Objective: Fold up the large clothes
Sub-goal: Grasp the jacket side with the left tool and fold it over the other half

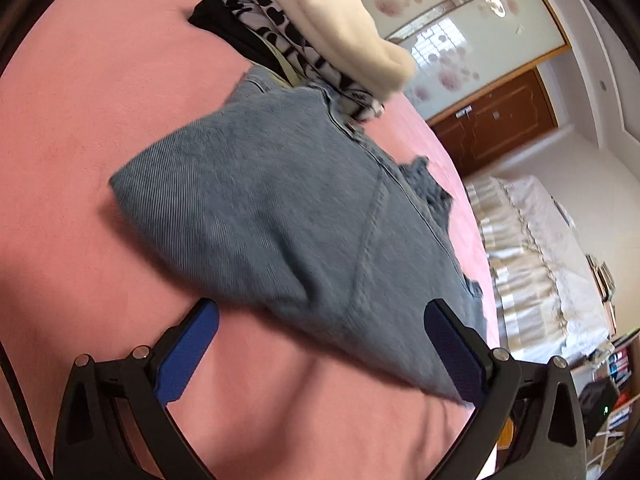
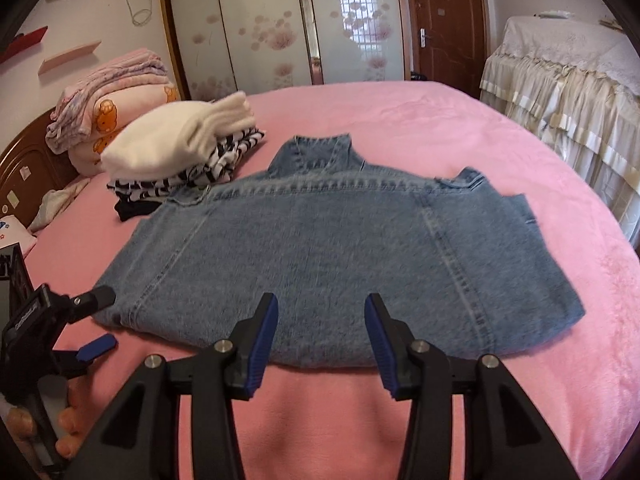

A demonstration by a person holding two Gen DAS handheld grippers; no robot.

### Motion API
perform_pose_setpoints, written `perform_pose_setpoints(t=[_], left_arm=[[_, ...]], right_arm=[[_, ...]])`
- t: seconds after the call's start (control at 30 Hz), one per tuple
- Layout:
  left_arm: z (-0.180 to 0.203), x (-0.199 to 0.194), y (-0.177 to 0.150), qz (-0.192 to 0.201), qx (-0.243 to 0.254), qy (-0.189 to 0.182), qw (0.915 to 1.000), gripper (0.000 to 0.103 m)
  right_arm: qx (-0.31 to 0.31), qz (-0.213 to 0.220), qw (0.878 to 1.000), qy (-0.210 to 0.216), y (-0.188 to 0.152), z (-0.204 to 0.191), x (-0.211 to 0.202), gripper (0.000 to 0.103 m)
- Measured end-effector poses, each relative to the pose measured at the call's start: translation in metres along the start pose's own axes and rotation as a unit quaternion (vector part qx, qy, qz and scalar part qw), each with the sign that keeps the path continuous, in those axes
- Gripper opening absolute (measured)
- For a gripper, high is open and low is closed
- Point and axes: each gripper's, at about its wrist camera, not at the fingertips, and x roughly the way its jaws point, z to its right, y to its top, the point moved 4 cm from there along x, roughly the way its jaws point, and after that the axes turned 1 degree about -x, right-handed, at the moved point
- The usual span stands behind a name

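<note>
Denim covers the middle of the pink bed (image 2: 460, 120): a jacket (image 2: 332, 248) lies flat, back up, collar pointing toward the far wardrobe (image 2: 272, 20), sleeves folded in at the sides.

The right gripper (image 2: 322, 308) hangs over the jacket's near hem, its 2 blue-padded fingers (image 2: 266, 336) spread wide with nothing between them. From this camera the left gripper (image 2: 100, 320) shows too, low at the jacket's near left corner, gaping wide; one finger is just beside the denim edge, the other lies nearer the blanket. I cannot tell whether either touches the cloth. The fingertips of the person's hand (image 2: 68, 416) show below it.

The left camera looks along the jacket (image 1: 280, 220) from its side, so the garment runs away diagonally. Here the left gripper (image 1: 320, 312) stands wide open, and the corner of the hem lies between its 2 fingers, ungripped. This view alone shows the frayed edge (image 1: 428, 184) along the jacket's far side.

A pile (image 2: 180, 156) of folded clothes sits just beside the jacket's left shoulder: white on top, black-and-white print below, black at the bottom. Only the right camera takes in the bedding (image 2: 108, 108) stacked by the headboard (image 2: 28, 176) and the brown door (image 2: 448, 20).
</note>
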Motion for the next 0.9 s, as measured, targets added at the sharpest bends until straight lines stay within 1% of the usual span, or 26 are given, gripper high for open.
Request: perform_pose_setpoints(t=[0.1,0.23,0.27,0.33,0.37,0.4,0.43,0.47,0.5,0.53,0.57,0.63,0.73,0.77,0.8,0.83,0.87,0.9], left_arm=[[0.000,0.015,0.014,0.022,0.008,0.000,0.9997,0.102],[0.001,0.038,0.035,0.037,0.011,0.002,0.9993,0.102],[0.003,0.042,0.042,0.046,0.012,0.003,0.9989,0.101],[0.004,0.047,0.055,0.062,0.009,0.004,0.9980,0.097],[0.004,0.048,0.059,0.067,0.005,0.004,0.9977,0.093],[0.003,0.051,0.064,0.071,0.002,0.016,0.9973,0.071],[0.001,0.054,0.069,0.072,0.006,0.050,0.9961,0.036],[0.000,0.057,0.071,0.066,0.011,0.058,0.9961,0.034],[0.000,0.057,0.072,0.063,0.006,0.053,0.9966,0.032],[0.003,0.056,0.072,0.070,0.004,0.048,0.9964,0.029],[0.007,0.053,0.071,0.075,0.016,0.054,0.9956,0.029],[0.022,0.046,0.067,0.095,0.061,0.078,0.9906,0.025],[0.052,0.028,0.062,0.130,0.118,0.094,0.9800,0.021],[0.060,0.024,0.061,0.138,0.130,0.095,0.9773,0.021],[0.068,0.016,0.059,0.146,0.143,0.096,0.9742,0.020],[0.081,0.010,0.058,0.154,0.162,0.098,0.9696,0.020],[0.089,0.005,0.056,0.160,0.176,0.099,0.9662,0.020],[0.101,0.000,0.053,0.169,0.195,0.099,0.9611,0.019]], right_arm=[[-0.002,-0.007,1.000,0.002,-0.004,-0.002,0.011,0.045],[-0.006,-0.012,1.000,0.002,-0.006,-0.005,0.023,0.045],[-0.007,-0.015,1.000,0.004,-0.007,-0.005,0.027,0.045],[-0.009,-0.019,1.000,0.005,-0.008,-0.006,0.032,0.045],[-0.011,-0.021,1.000,0.004,-0.009,-0.007,0.035,0.045],[-0.012,-0.023,1.000,0.004,-0.009,-0.007,0.037,0.045],[-0.012,-0.025,1.000,0.004,-0.009,-0.008,0.039,0.045],[-0.011,-0.026,1.000,0.005,-0.009,-0.008,0.041,0.045],[-0.012,-0.026,1.000,0.004,-0.007,-0.009,0.043,0.045],[-0.015,-0.027,1.000,0.002,-0.005,-0.009,0.045,0.045],[-0.019,-0.025,1.000,-0.002,-0.001,-0.010,0.047,0.045],[-0.027,-0.015,0.999,-0.016,0.009,-0.011,0.050,0.043],[-0.045,-0.004,0.999,-0.025,0.027,-0.014,0.060,0.033],[-0.054,-0.005,0.998,-0.029,0.033,-0.015,0.066,0.029],[-0.061,-0.010,0.998,-0.026,0.035,-0.016,0.072,0.021],[-0.064,-0.017,0.998,-0.019,0.036,-0.017,0.077,0.017],[-0.066,-0.039,0.997,-0.002,0.033,-0.018,0.087,0.013],[-0.068,-0.066,0.995,0.008,0.027,-0.019,0.098,0.013]])
